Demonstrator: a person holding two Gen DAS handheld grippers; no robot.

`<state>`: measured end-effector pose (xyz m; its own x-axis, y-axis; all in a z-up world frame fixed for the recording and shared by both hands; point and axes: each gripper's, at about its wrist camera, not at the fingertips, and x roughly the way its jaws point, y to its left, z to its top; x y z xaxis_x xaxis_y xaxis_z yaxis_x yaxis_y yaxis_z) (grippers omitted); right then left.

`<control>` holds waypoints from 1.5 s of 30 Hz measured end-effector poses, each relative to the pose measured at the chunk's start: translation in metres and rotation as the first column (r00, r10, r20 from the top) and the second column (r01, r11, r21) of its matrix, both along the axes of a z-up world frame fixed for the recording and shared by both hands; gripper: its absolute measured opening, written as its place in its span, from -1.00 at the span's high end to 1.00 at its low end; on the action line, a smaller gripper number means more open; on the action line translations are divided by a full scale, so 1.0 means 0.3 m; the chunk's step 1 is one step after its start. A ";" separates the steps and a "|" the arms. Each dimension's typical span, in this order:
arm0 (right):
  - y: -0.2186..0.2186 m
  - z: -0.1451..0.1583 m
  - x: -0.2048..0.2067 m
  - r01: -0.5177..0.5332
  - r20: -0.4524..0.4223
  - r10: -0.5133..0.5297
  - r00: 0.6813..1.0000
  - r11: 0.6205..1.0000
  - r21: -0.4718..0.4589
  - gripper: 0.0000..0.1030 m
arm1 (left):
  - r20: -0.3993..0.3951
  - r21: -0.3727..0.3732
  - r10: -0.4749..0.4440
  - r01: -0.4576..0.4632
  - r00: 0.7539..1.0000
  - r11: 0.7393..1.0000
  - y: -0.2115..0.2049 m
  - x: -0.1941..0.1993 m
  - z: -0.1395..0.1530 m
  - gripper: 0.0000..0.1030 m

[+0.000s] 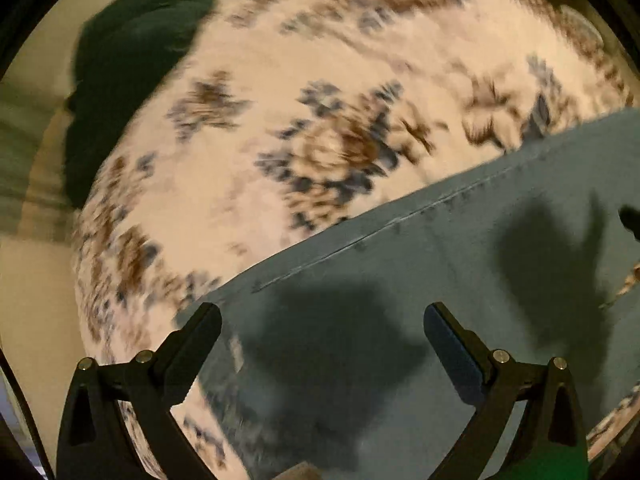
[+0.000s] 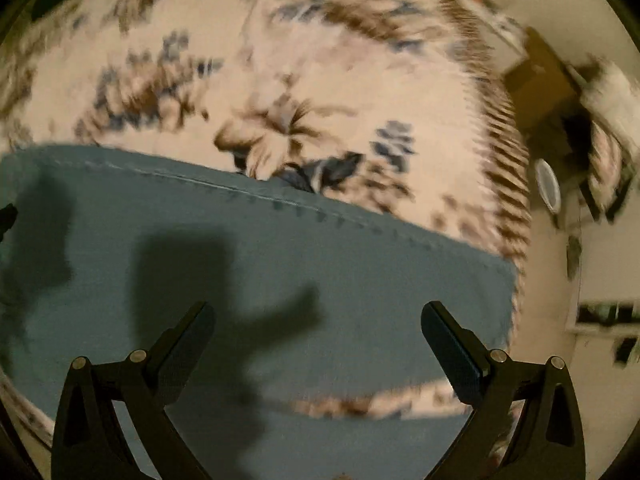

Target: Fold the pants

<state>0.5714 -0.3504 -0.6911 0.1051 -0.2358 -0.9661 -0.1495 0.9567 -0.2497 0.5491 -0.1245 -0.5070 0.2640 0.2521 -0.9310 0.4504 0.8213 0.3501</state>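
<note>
Left gripper (image 1: 322, 318) spread wide, nothing betw. fingers, hovering over the pants (image 1: 440, 280); right gripper (image 2: 318, 316) likewise wide, holding nothing, above same fabric; contact w/ cloth can't be told. Teal-blue pants (image 2: 280, 272) lying flat on floral rug (image 2: 320, 80), stitched seam along far edge; cut end at right in right wrist view, w/ strip of rug showing near that gripper; gripper shadows across cloth. Dark green garment (image 1: 132, 80) far left on rug (image 1: 280, 80); both views motion-blurred.
</note>
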 end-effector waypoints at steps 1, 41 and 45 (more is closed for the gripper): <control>-0.002 -0.058 0.037 -0.017 -0.033 0.017 0.999 1.000 -0.009 -1.00 | -0.022 0.013 -0.019 0.020 1.000 1.000 -0.017 0.027 -0.047 -1.00; 0.073 -0.153 -0.929 -0.057 -0.098 0.069 0.993 0.991 0.122 0.89 | -0.329 -0.304 0.411 -0.507 0.850 0.806 0.202 -0.888 -0.306 0.86; 0.056 -0.252 -1.000 0.003 -0.186 0.022 0.982 0.991 0.132 0.84 | -0.315 -0.295 0.450 -0.537 0.836 0.790 0.214 -0.912 -0.381 0.77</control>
